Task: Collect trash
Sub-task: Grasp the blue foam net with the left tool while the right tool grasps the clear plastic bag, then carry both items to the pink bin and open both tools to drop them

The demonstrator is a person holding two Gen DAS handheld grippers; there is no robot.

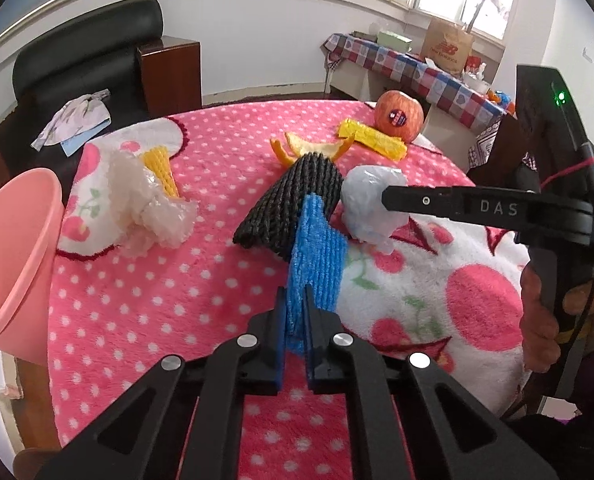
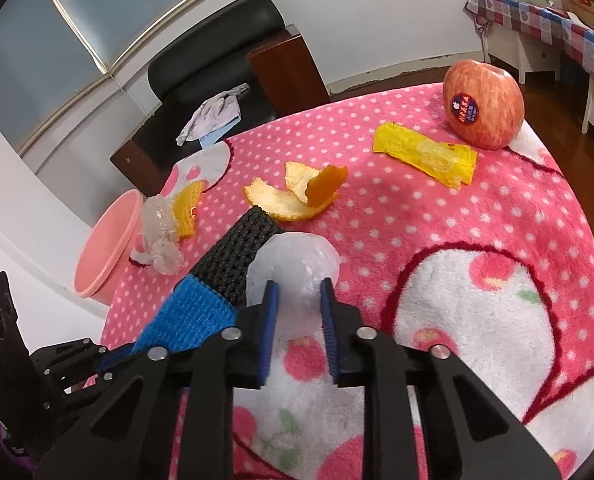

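A red apple [image 2: 483,105] with a sticker sits at the far right of the pink polka-dot blanket [image 2: 417,216]. Far left, crumpled cloth [image 1: 73,120] lies on a black armchair [image 1: 85,56].

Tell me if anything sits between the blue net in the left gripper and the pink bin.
Nothing visible blocks it. The left gripper is shut on the blue net, and bare blanket lies between it and the pink bin at the table's left edge. The clear plastic wad sits farther back.
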